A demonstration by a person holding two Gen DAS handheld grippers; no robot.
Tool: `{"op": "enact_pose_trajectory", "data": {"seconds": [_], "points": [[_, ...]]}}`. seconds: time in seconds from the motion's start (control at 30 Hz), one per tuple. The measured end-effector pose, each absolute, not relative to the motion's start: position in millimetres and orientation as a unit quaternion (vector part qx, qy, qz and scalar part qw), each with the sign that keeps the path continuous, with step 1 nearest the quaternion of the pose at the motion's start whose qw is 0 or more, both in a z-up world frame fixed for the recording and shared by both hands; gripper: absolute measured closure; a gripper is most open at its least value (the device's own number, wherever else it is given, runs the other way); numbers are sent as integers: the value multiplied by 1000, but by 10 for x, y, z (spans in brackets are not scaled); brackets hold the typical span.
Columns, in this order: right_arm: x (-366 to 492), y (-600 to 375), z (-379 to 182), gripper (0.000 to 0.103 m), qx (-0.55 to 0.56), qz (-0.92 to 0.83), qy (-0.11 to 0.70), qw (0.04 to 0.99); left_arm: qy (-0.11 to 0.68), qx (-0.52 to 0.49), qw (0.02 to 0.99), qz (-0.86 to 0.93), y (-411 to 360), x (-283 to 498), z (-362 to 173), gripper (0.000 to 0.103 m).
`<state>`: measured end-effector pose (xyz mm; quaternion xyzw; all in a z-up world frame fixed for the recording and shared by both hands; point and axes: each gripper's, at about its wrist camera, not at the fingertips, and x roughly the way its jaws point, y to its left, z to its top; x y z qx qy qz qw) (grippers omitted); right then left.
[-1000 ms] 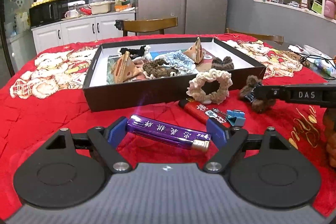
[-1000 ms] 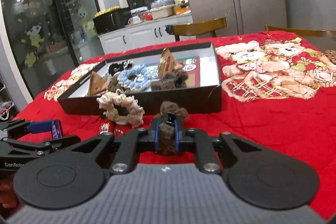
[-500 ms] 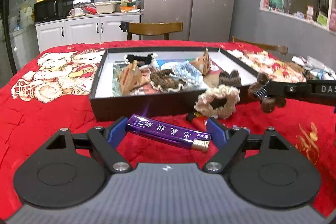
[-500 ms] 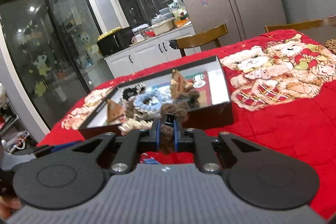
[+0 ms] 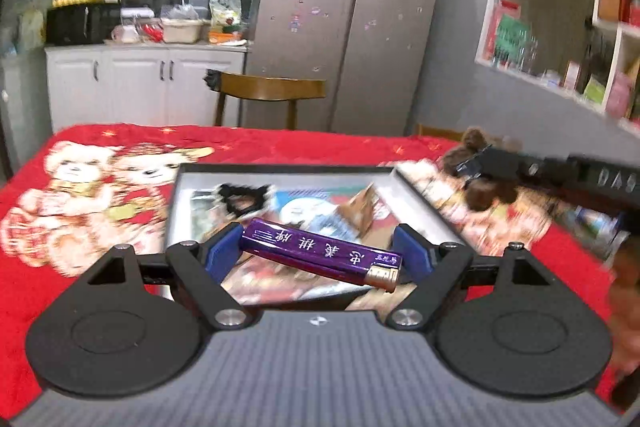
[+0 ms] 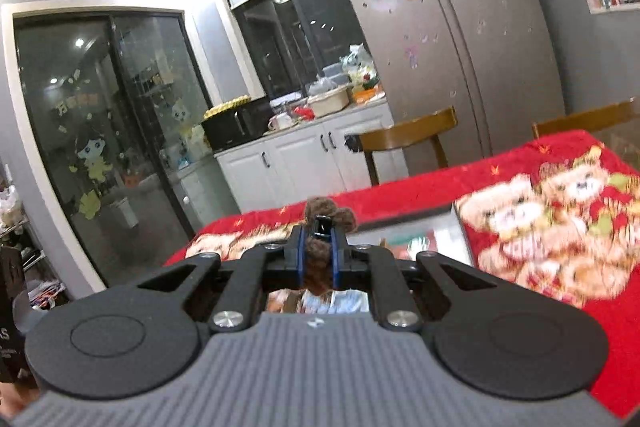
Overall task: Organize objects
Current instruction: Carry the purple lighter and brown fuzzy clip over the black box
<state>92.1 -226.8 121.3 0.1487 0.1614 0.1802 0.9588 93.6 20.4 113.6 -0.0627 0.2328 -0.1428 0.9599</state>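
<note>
Purple lighter sits crosswise betw the blue pads of the left gripper, held end to end, so the jaws stand wide w/ the lighter spanning the whole gap. Gold cap end points to the right and tilts a bit low; a lengthwise grip like that is prob why it hangs slanted. It's up in the air over the near part of the black box, not resting on anything.

Right gripper is pinched nearly closed on a brown fuzzy hair clip: soft and thin at the clip body, so the jaws go almost together. Fluff bulges out above and below the pads. In the left wrist view the same clip shows above the box's far right corner, clear of the red bear blanket.

Box already holds hair accessories, e.g. a black scrunchie, though most of it is motion-blurred. Judgement: both items are carried high to clear the box wall before being dropped inside. Lighter's slant means it could slip if the grip loosens early.
</note>
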Motion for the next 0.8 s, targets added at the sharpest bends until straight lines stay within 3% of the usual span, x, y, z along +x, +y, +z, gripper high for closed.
{"op": "enact_pose_trajectory", "data": {"seconds": [0.6,0.8], "points": [[2401,-2383,967,88,173,121,232,949,277,-110,949,-103,-251,2671,1085,18],[2704,-2504,718,88,211,135,250,935,289,-91,947,-104,-302,2859,928,18]]}}
